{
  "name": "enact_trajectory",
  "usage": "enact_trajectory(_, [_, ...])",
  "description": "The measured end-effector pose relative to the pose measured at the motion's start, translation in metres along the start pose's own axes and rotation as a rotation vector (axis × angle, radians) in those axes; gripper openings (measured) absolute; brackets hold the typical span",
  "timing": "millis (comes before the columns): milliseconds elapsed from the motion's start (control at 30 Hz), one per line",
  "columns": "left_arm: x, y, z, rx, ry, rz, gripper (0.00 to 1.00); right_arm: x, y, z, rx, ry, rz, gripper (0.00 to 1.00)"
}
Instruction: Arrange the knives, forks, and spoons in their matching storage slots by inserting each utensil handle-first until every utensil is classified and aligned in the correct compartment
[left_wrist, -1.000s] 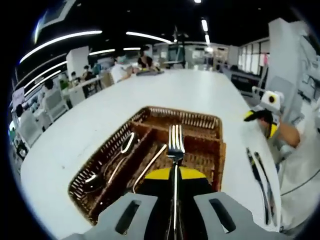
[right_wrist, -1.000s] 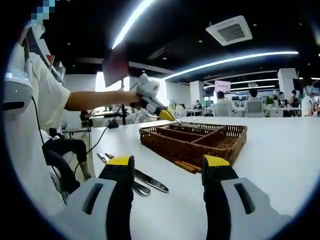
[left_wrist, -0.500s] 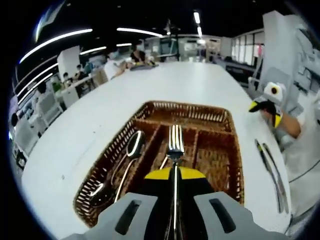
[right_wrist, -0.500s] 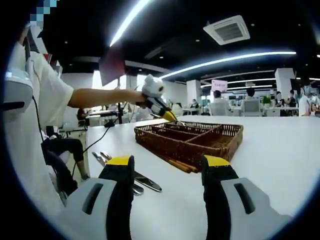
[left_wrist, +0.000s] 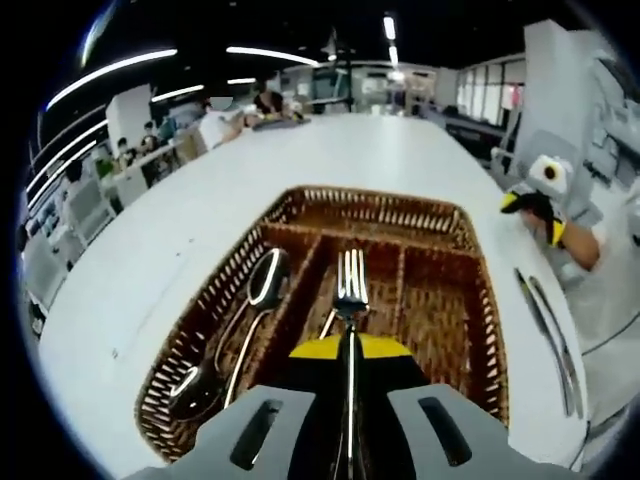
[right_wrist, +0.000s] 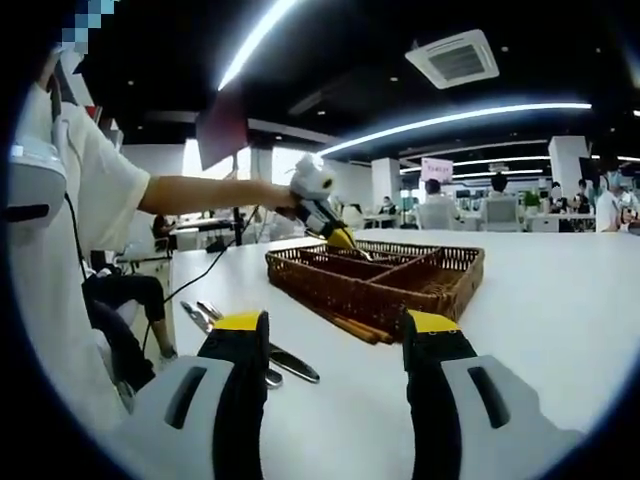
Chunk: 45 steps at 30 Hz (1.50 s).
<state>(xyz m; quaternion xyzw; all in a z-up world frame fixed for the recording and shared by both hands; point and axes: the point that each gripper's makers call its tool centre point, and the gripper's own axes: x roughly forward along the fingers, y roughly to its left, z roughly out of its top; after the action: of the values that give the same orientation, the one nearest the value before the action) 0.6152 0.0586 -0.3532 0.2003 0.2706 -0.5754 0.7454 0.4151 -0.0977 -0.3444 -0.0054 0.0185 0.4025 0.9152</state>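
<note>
My left gripper is shut on a silver fork, tines pointing forward, over the middle slot of the brown wicker basket. Two spoons lie in the basket's left slot, and another thin utensil handle shows in the middle slot. In the right gripper view the left gripper hangs tilted just above the basket, held by a person's hand. My right gripper is open and holds nothing, low over the table in front of two knives. Those knives lie to the basket's right.
The white table stretches far beyond the basket. Thin brown sticks lie against the basket's near side. The person's body and sleeve stand at the left of the right gripper view. Other people sit at distant tables.
My left gripper has carried the fork further over the basket and lower, so the basket looks larger. The right gripper has hardly moved.
</note>
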Motion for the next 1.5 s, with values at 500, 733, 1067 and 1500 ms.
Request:
enact_trajectory(500, [0.019,0.001,-0.016,0.051,0.048,-0.040,0.02,-0.001,-0.002,-0.004,-0.006,0.009,-0.009,0.55])
enact_trajectory(733, [0.027,0.003,-0.018,0.068,0.052,-0.051,0.02,-0.003,-0.003,-0.001,-0.009,0.000,-0.015,0.54])
enact_trajectory(1067, [0.036,0.015,-0.029,0.087,0.071,-0.041,0.02,-0.009,-0.007,0.003,-0.014,-0.008,-0.027,0.54])
enact_trajectory(1500, [0.038,0.012,-0.026,0.208,0.073,-0.058,0.03,-0.009,-0.006,0.003,-0.019,-0.006,-0.027,0.53])
